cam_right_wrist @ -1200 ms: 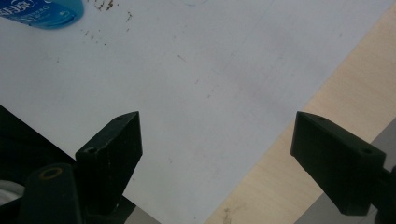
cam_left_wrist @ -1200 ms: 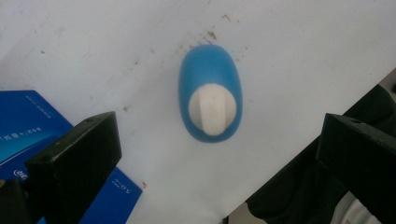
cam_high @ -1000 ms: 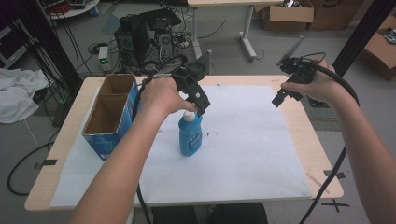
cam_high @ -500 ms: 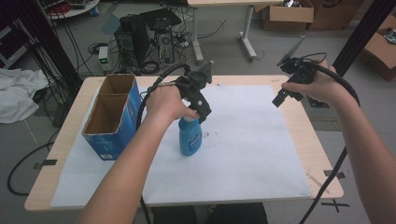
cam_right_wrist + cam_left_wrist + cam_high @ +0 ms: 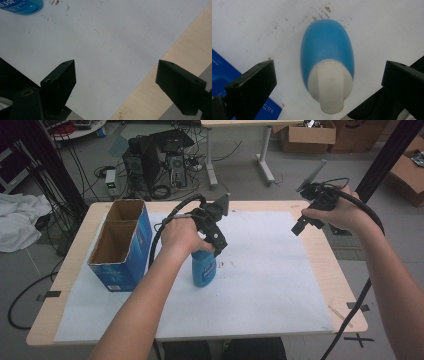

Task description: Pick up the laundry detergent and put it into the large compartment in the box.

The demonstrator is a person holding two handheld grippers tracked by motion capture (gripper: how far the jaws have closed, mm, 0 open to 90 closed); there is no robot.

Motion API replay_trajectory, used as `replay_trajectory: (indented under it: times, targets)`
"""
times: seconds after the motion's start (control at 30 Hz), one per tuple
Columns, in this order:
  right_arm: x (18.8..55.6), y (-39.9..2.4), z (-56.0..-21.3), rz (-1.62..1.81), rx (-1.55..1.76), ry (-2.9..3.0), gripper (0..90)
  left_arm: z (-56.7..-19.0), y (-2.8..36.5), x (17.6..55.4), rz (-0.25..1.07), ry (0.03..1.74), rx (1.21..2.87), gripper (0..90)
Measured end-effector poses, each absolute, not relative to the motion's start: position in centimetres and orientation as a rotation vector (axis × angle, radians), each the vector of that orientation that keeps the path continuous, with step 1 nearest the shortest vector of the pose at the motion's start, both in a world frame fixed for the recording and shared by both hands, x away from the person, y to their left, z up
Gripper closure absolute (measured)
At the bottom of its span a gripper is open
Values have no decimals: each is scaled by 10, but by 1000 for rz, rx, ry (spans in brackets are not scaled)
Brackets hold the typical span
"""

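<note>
A blue bottle (image 5: pixel 203 269) with a white cap stands upright on the white paper sheet (image 5: pixel 270 270). My left gripper (image 5: pixel 216 247) hovers just over its top and is open. In the left gripper view the jaws stand wide apart on either side of the white cap (image 5: pixel 330 87) and do not touch it, with the blue bottle body (image 5: pixel 327 47) below. My right gripper (image 5: pixel 301 226) is held in the air over the table's right side, open and holding nothing. The right gripper (image 5: pixel 116 75) looks down on bare paper, with the bottle's base (image 5: pixel 21 6) far off.
A tall blue cardboard box (image 5: pixel 120 265) with an open top stands at the left of the paper, close to the bottle. Its blue printed side (image 5: pixel 222 75) shows beside the left jaw. Bare wooden table (image 5: pixel 332 270) edges the paper on the right. Computers and cables lie on the floor behind.
My left gripper has sunk slightly over the bottle's top, now covering the cap in the high view. The right gripper has hardly moved.
</note>
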State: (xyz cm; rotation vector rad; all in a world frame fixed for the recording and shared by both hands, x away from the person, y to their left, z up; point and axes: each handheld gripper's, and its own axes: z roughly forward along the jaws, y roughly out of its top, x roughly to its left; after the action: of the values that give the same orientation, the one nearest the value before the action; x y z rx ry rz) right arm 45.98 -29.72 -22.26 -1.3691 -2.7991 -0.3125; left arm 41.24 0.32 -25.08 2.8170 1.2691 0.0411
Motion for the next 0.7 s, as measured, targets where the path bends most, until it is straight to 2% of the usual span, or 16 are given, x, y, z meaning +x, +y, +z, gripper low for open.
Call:
replay_trajectory:
  times: [0.7]
  targets:
    - [459,-304,-224,-325,-1378,-2790,168,-272,-2,414,45,1293,2849,3]
